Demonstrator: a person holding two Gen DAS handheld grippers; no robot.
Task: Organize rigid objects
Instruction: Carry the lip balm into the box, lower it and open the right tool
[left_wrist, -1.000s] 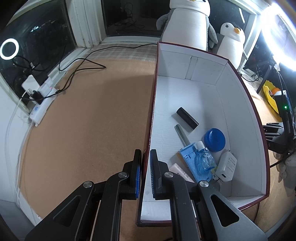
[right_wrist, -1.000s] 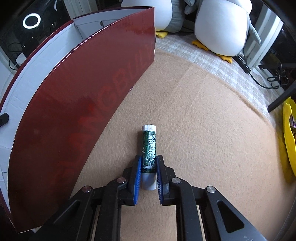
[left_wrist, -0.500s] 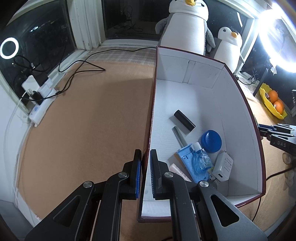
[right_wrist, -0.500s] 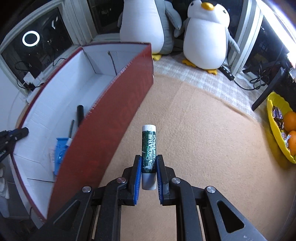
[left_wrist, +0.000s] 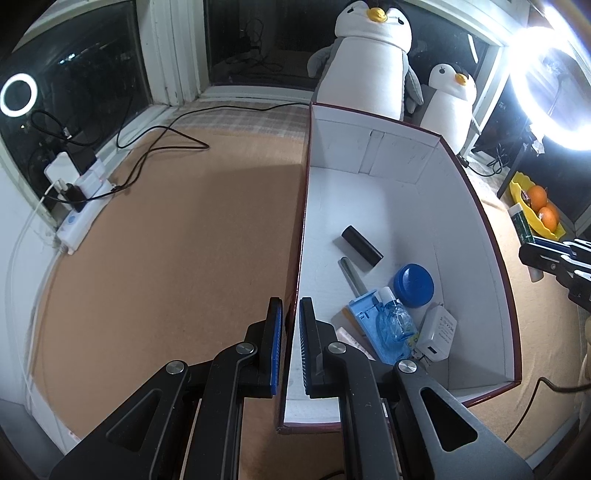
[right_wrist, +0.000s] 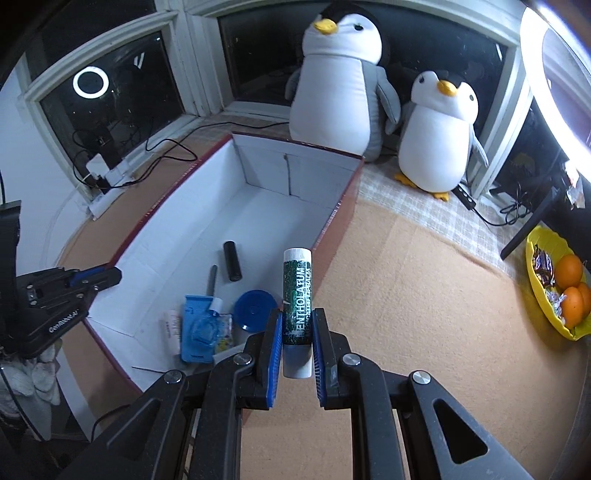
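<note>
A red box with a white inside (left_wrist: 476, 199) lies open on the tan mat. My left gripper (left_wrist: 291, 306) is shut on its left wall, one finger on each side. My right gripper (right_wrist: 297, 317) is shut on a green lip balm tube (right_wrist: 297, 288), held upright above the box's right wall (right_wrist: 332, 221). The left wrist view shows that tube (left_wrist: 520, 221) at the far right, outside the box. In the box lie a black cylinder (left_wrist: 362, 249), a grey rod (left_wrist: 352, 275), a blue round lid (left_wrist: 413, 285), a blue packet with a clear bottle (left_wrist: 388, 328) and a white charger (left_wrist: 436, 334).
Two plush penguins (right_wrist: 340, 85) stand behind the box by the window. A yellow bowl of oranges (right_wrist: 561, 288) sits at the right. A power strip with cables (left_wrist: 81, 206) lies along the left sill. A ring light (left_wrist: 554, 88) glares at the upper right.
My right gripper has risen with the tube from beside the box's red outer wall until the box's inside shows. My left gripper has stayed clamped on the wall.
</note>
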